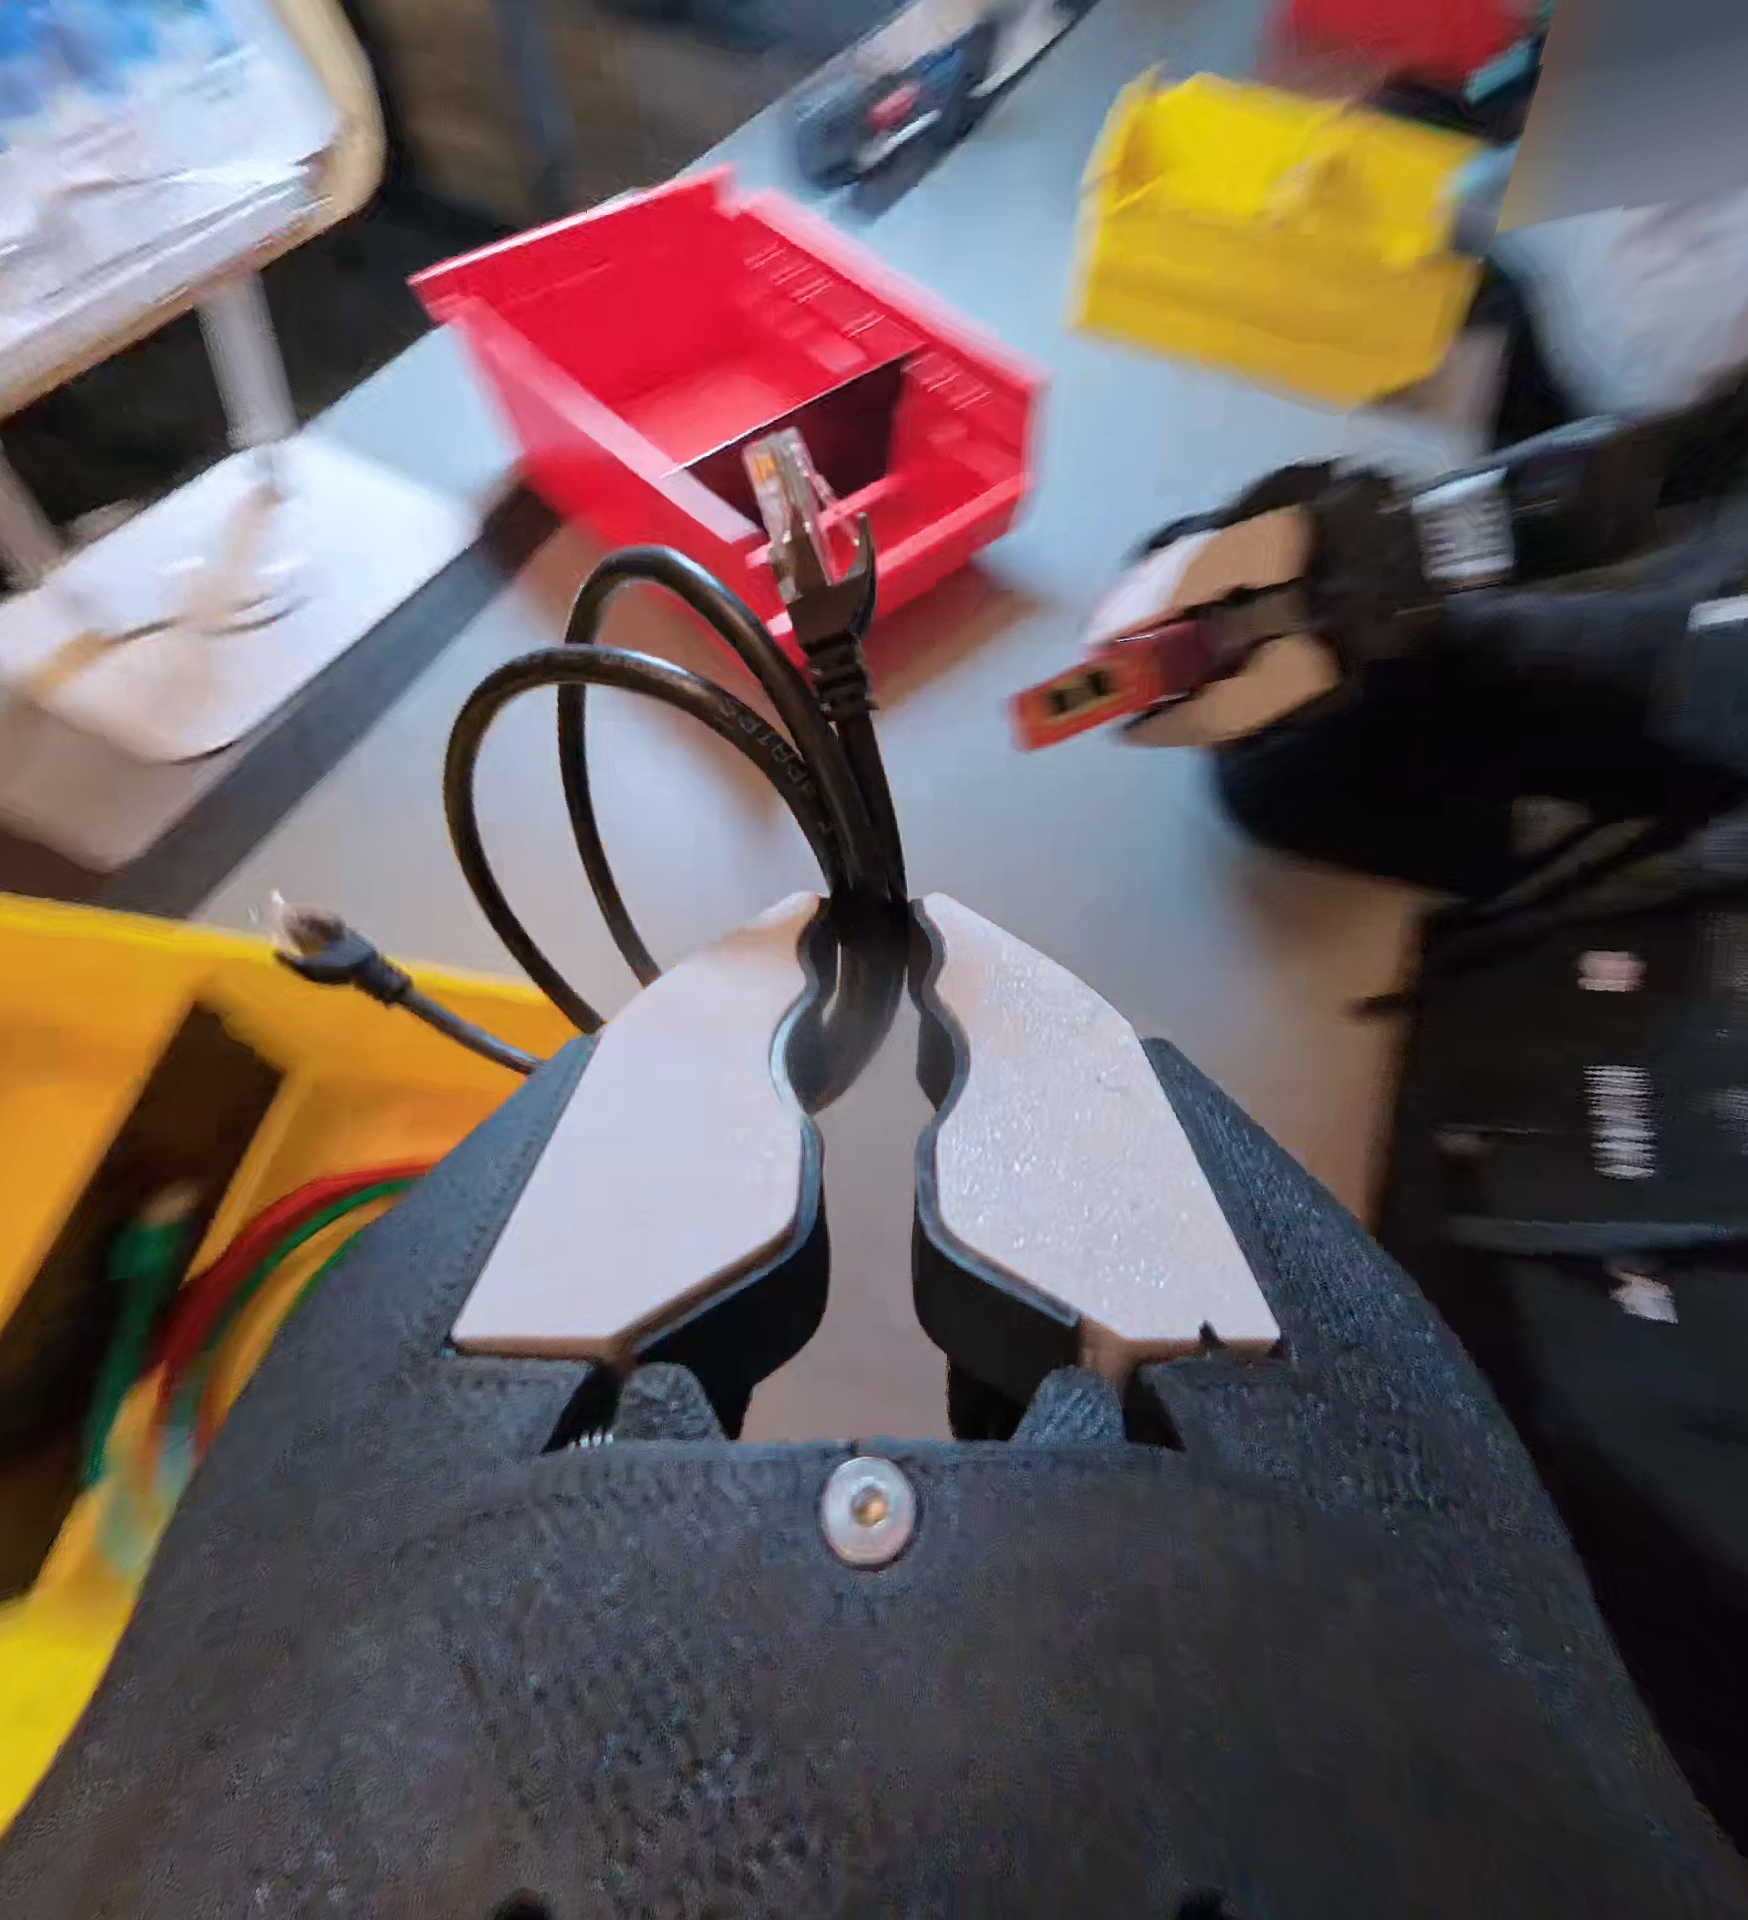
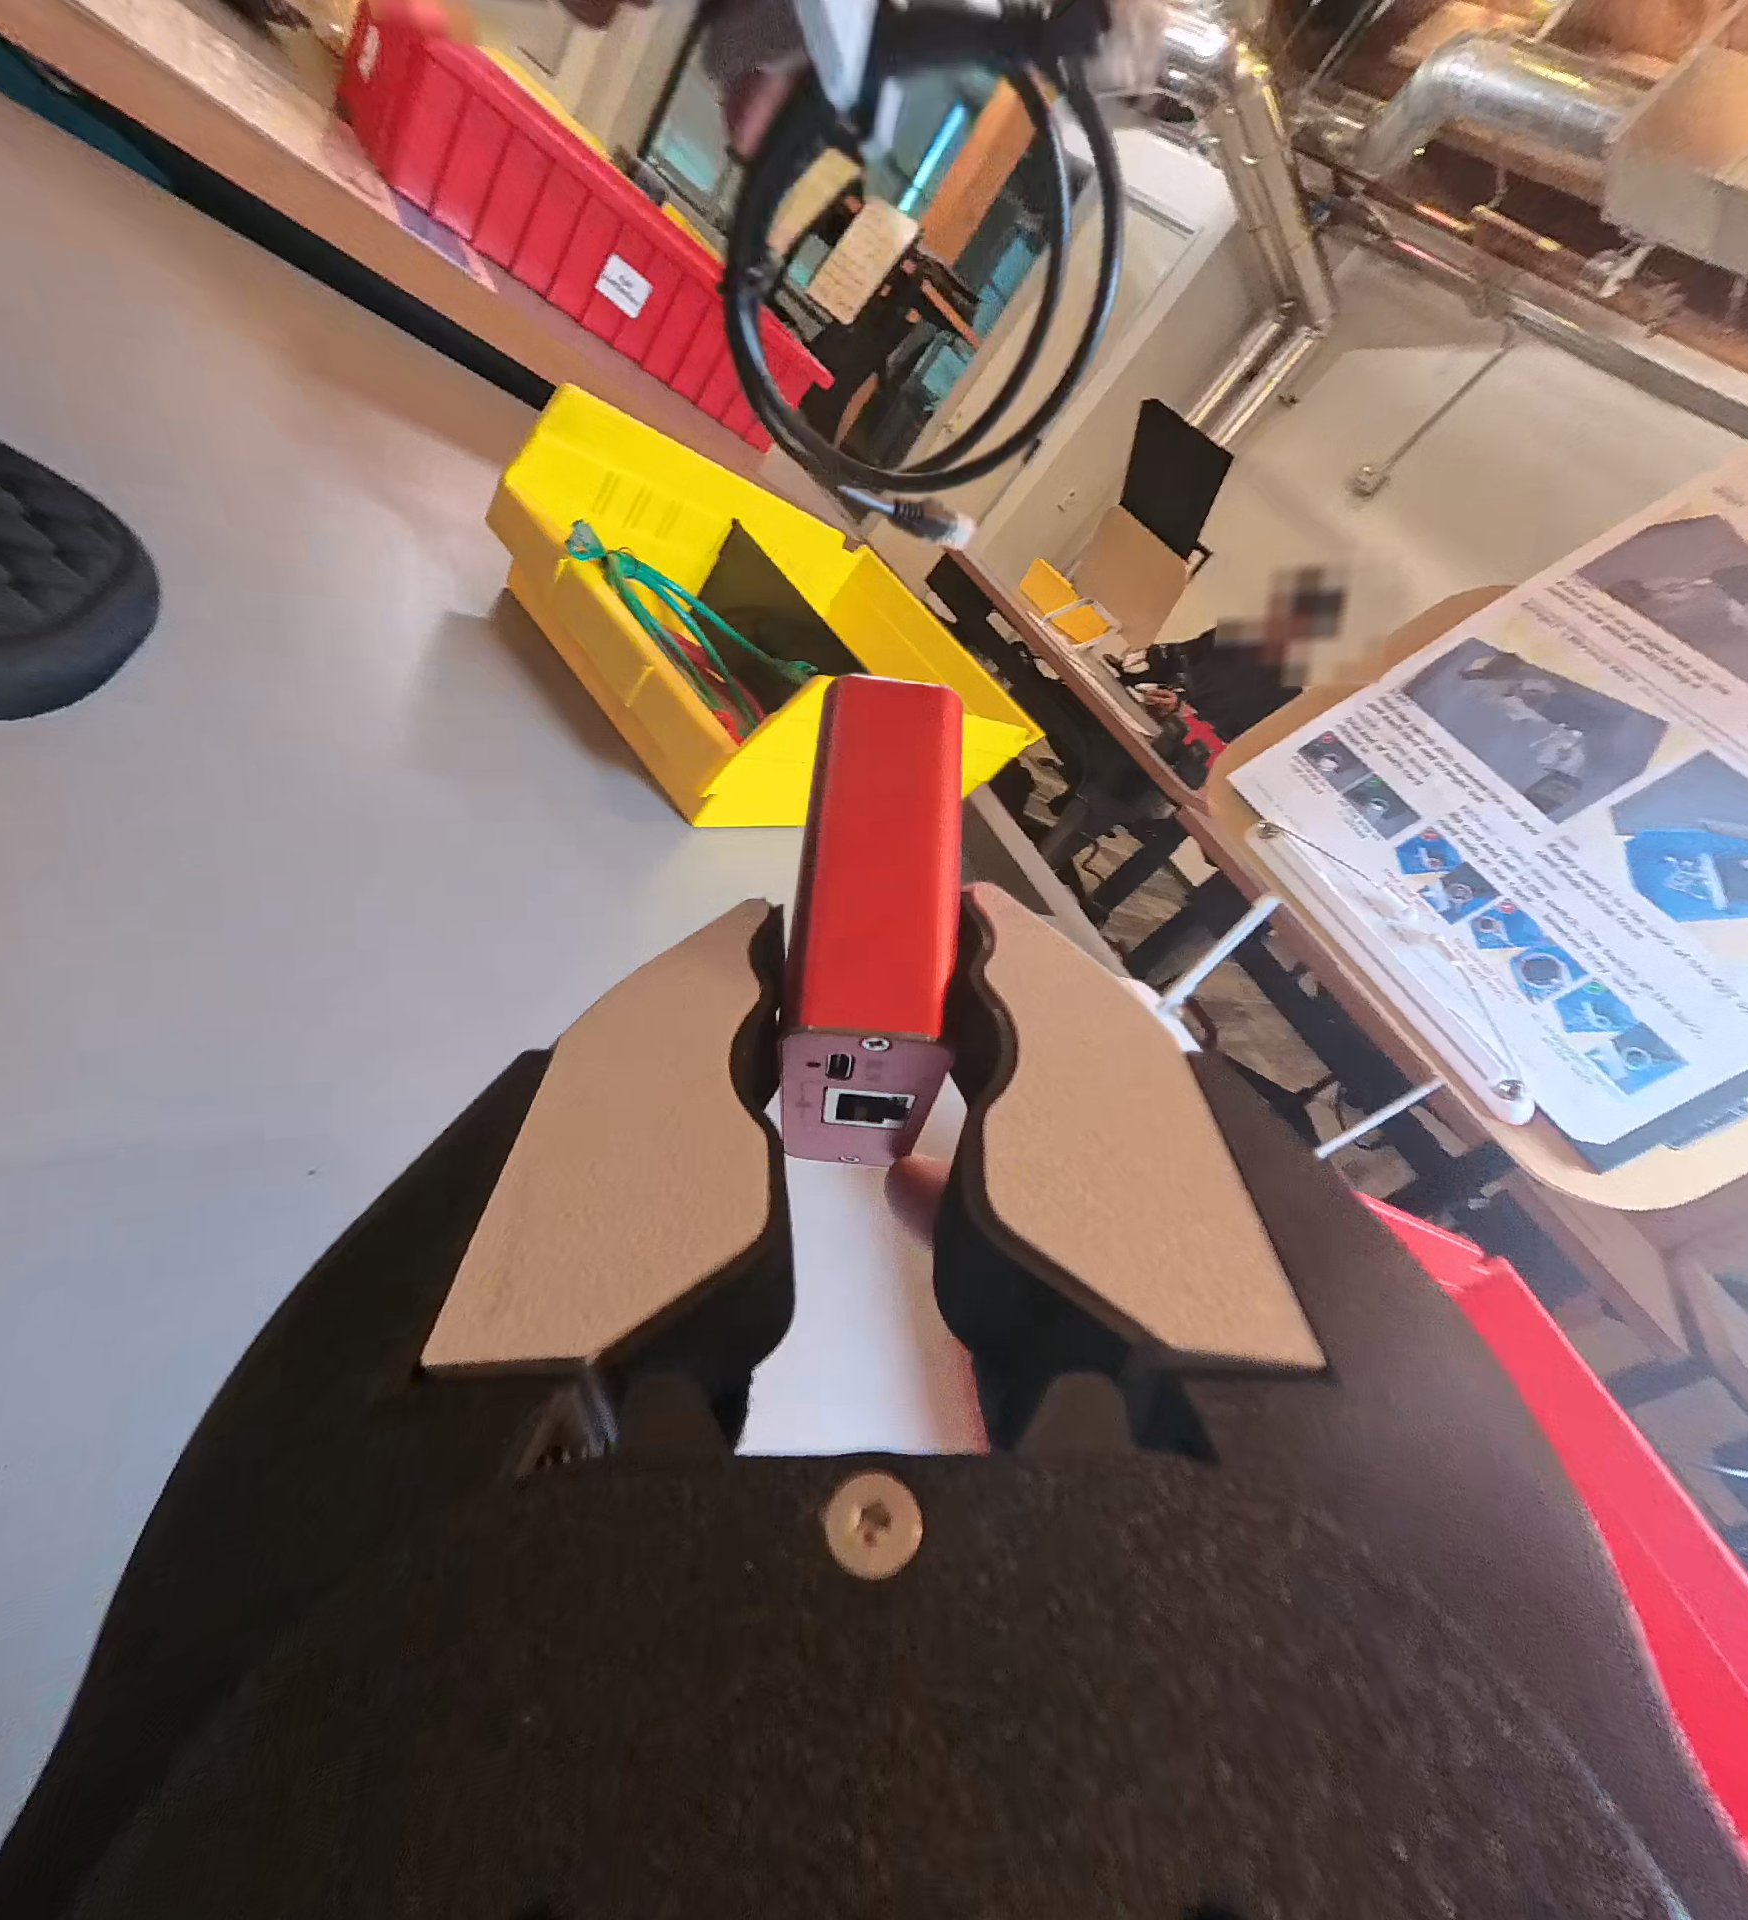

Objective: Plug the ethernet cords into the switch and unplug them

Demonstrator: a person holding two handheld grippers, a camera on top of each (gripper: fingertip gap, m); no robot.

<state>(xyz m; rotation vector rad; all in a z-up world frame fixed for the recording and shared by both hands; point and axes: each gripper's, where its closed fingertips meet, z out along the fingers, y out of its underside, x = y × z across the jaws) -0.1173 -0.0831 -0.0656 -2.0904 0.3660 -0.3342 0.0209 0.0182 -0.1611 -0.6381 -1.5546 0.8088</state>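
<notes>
A grey table (image 2: 226, 727) carries a yellow bin (image 2: 662, 623) holding green and red cords, and a red bin (image 1: 745, 343). Above it, the right gripper (image 2: 870, 935) clamps the red switch (image 2: 875, 862), its port end facing the camera. The left gripper (image 1: 870, 925) pinches a looped black cord (image 1: 704, 686), one clear plug (image 1: 792, 499) pointing up and the other plug (image 1: 304, 925) hanging over the yellow bin.

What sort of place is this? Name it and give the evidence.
Probably a workshop or lab workbench. Plastic parts bins sit on the grey table: a yellow bin holding coloured wires and a red bin. Bare metal ducts run overhead, and an illustrated instruction sheet stands nearby.
</notes>
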